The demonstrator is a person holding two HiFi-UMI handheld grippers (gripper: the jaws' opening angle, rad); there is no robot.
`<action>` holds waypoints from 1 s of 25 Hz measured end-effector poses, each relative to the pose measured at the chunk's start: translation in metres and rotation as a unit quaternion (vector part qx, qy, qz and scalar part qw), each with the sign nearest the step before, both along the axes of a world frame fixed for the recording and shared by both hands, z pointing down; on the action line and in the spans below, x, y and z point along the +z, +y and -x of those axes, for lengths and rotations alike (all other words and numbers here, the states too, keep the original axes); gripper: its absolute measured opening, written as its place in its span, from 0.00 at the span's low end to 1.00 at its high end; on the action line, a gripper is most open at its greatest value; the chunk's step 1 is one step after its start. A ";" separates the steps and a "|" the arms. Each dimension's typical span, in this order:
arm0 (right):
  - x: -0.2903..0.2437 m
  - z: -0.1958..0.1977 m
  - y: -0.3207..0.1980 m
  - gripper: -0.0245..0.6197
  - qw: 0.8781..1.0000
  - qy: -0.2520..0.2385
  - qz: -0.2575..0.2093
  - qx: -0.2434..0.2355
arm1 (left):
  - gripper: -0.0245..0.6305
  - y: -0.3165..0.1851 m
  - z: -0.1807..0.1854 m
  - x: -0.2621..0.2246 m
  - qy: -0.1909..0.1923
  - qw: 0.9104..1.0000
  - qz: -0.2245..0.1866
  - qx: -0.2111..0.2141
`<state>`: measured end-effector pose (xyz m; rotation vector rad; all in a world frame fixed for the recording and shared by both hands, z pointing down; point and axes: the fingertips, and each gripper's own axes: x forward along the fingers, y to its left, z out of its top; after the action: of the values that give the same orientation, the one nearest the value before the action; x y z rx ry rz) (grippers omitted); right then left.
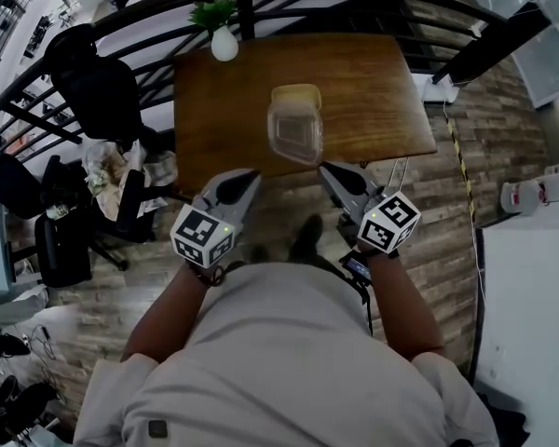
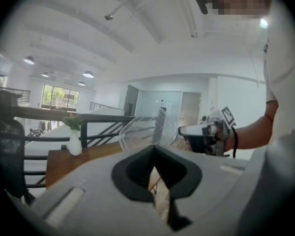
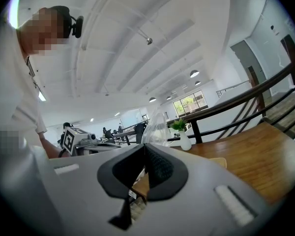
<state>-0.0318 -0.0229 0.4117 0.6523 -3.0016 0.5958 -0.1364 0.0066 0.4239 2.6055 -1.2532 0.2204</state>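
Clear plastic container (image 1: 295,130) was pinched at 1 thin edge by the right gripper (image 1: 325,168), just ahead of the left gripper (image 1: 249,178), whose jaws were pressed together empty; likely risk: flimsy rim flexes and slips onto the table (image 1: 382,110).

1. The container (image 1: 295,128) is thin, clear plastic with a glossy sheen.
2. The bench (image 1: 373,101) is brown wood, smooth and faintly shiny.
3. The left hand-held gripper (image 1: 250,177) and right hand-held gripper (image 1: 328,169) have matt grey plastic shells. Their inner pads are black, and the right one's are finely ribbed.
4. The vase (image 1: 224,45) is white, smooth and glossy.
5. The floor (image 1: 447,240) is matt, weathered-looking wood plank.
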 end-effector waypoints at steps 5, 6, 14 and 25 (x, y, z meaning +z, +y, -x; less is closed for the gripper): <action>0.002 0.015 0.046 0.05 1.000 0.004 -0.002 0.012 | 0.04 0.036 0.011 -0.006 0.010 1.000 -0.011 0.018; 0.002 0.016 0.056 0.05 1.000 0.004 0.000 0.015 | 0.04 0.043 0.012 -0.006 0.011 1.000 -0.012 0.021; -0.004 0.013 0.105 0.05 0.999 0.004 0.008 0.031 | 0.04 0.082 0.005 -0.010 0.025 0.998 -0.006 0.049; -0.004 -0.001 0.132 0.05 0.999 0.002 0.013 0.029 | 0.04 0.105 -0.014 -0.010 0.028 0.998 0.000 0.064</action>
<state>-0.0312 0.1094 0.4079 0.7419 -2.9757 0.6332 -0.1224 0.1120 0.4141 2.6753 -1.0706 0.1684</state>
